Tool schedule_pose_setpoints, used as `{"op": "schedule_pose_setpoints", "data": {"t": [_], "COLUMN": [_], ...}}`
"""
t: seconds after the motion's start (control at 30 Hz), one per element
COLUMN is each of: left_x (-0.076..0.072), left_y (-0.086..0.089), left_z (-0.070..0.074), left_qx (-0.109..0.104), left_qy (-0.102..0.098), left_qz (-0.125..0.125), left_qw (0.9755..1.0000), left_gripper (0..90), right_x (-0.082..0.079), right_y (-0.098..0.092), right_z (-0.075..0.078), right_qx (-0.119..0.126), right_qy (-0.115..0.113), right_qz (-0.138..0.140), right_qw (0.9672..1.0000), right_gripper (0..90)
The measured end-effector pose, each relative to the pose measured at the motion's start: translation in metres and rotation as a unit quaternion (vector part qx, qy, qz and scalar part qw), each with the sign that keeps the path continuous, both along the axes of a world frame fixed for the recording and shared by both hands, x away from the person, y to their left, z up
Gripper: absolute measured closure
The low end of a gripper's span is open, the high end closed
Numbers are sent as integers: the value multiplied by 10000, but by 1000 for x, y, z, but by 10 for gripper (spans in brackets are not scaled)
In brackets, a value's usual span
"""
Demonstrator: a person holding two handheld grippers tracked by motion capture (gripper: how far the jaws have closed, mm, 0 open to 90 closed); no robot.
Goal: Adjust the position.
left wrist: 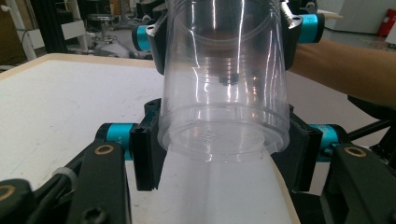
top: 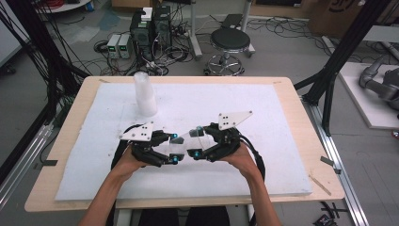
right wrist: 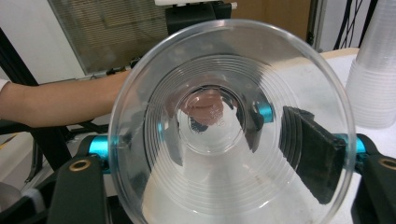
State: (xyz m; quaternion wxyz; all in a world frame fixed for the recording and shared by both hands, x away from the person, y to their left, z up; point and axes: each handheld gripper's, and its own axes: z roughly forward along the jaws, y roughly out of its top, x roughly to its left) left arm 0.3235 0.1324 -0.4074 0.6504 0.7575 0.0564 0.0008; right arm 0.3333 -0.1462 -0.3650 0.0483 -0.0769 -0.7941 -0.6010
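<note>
A clear plastic cup (top: 188, 142) lies level between my two grippers, just above the white board (top: 263, 108) near its front middle. My left gripper (top: 175, 151) is shut on the cup's base end; in the left gripper view its black pads (left wrist: 147, 154) press both sides of the cup (left wrist: 224, 93) near the bottom. My right gripper (top: 196, 141) faces it from the other side and looks into the cup's mouth (right wrist: 233, 121). Its pads (right wrist: 317, 154) sit against the cup wall behind the rim, and its jaws (left wrist: 224, 32) flank the far end.
A tall stack of clear cups (top: 144, 94) stands upright at the board's back left, also at the right edge of the right gripper view (right wrist: 373, 79). The board lies on a wooden table (top: 301, 132). A stool (top: 229, 41) and computer boxes stand on the floor beyond.
</note>
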Motion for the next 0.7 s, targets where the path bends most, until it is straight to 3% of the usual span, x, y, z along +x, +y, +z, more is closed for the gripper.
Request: {"op": "schedule_pose_setpoints", "data": {"t": [0.4,0.43,0.5,0.53,0.6,0.7], "left_x": [0,-1,-1,0,1,0], "left_y": [1,0,-1,-1,0,1], "left_z": [1,1,0,0,0,0], "left_qx": [-7,-29,7,28,80,150], "left_qy": [-15,21,166,188,294,260], "left_qz": [-8,23,291,321,400,421], "left_qw": [10000,10000,9994,9993,9987,9987], "left_gripper": [406,353,88,26,17,17], "right_x": [0,0,0,0,1,1], "right_y": [0,0,0,0,-1,-2], "right_z": [0,0,0,0,0,1], "right_qx": [71,60,65,61,62,38], "right_qy": [-39,-16,-24,-20,-34,-22], "right_qz": [-23,-26,-50,-66,-83,-118], "right_qw": [10000,10000,10000,10000,9999,9999], "right_gripper": [326,326,327,326,327,326]}}
